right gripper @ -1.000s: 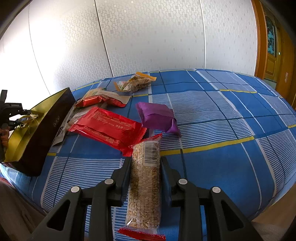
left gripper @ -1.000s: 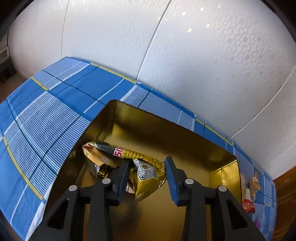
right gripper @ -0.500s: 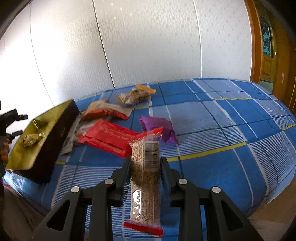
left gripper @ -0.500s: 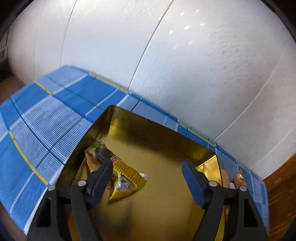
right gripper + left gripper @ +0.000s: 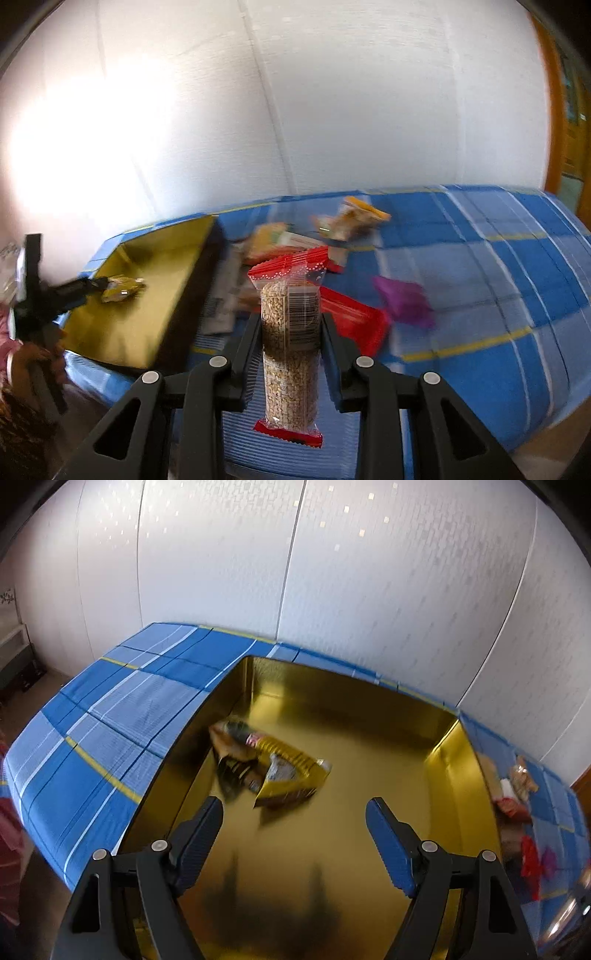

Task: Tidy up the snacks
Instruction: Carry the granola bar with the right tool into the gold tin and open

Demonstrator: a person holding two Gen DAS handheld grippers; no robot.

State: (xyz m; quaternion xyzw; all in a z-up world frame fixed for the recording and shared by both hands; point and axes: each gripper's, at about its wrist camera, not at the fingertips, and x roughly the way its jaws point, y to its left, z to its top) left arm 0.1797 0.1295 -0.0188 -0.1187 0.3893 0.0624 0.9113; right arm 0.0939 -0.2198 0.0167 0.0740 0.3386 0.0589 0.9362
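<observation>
A gold-lined tin (image 5: 369,760) sits on the blue checked worktop (image 5: 122,716) against a white panelled wall. One crumpled yellow snack packet (image 5: 273,768) lies inside it near the left wall. Right of the tin, loose packets crowd the cloth: a red wrapper (image 5: 351,317), a purple pouch (image 5: 404,301) and an orange-topped bag (image 5: 351,218). The left tongs (image 5: 293,823) tilt down over the tin, spread wide and empty. The right tongs (image 5: 290,332) are narrow, clamping a clear, red-ended grain bar packet (image 5: 290,332) lifted above the cloth.
</observation>
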